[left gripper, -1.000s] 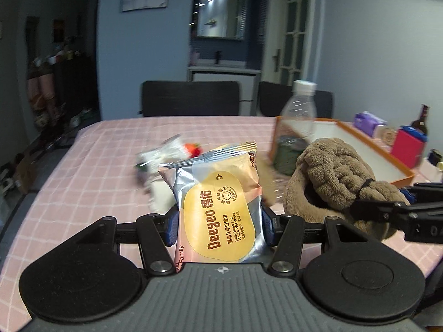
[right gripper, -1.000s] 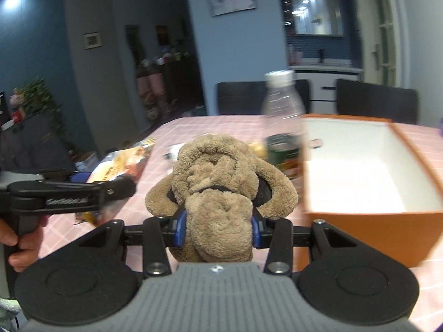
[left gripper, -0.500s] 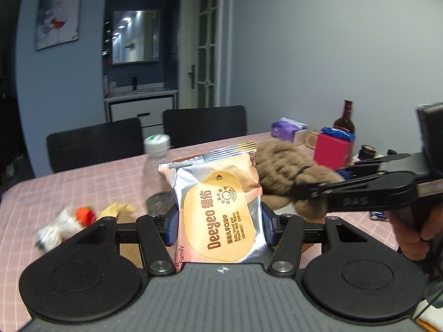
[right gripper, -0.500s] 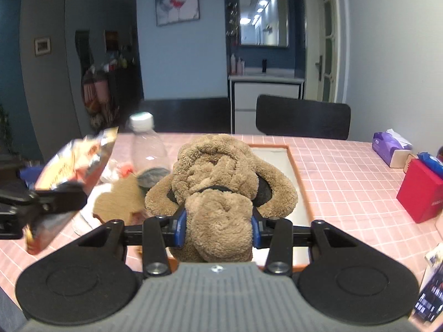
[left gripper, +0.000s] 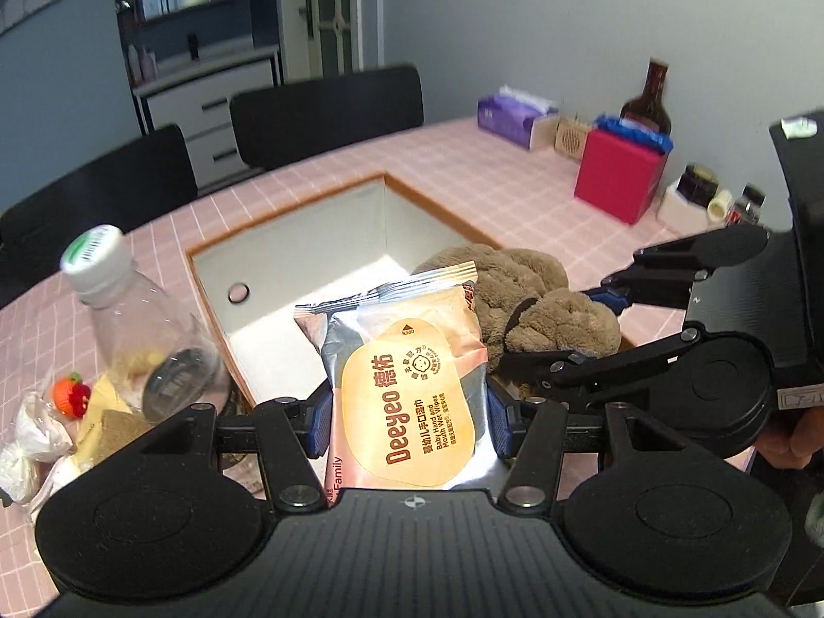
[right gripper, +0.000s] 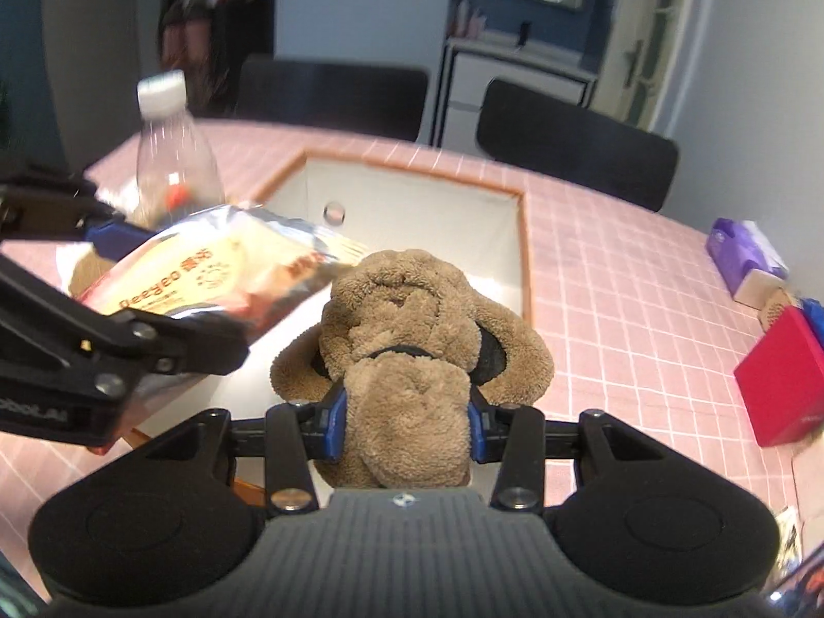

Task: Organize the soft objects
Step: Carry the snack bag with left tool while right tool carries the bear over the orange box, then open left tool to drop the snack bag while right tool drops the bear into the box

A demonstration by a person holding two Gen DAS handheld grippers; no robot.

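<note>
Left wrist view: wipes pack [left gripper: 407,396] is pinched by left gripper [left gripper: 407,412], plush toy [right gripper: 412,360] by right gripper [right gripper: 407,427], both carried above storage box [left gripper: 309,237] at twelve o'clock; lowering and release are judged next.

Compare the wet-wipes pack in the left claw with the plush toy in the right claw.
The glossy silver-and-orange Deeyeo wet-wipes pack is flat, smooth and printed; the brown fuzzy plush toy is rounded, lumpy and unprinted. The pack has a crimped seal along its top edge; the plush has a black band across it. Shared: each is squeezed in a claw, the left claw and right claw, above the orange-rimmed white bin.
</note>
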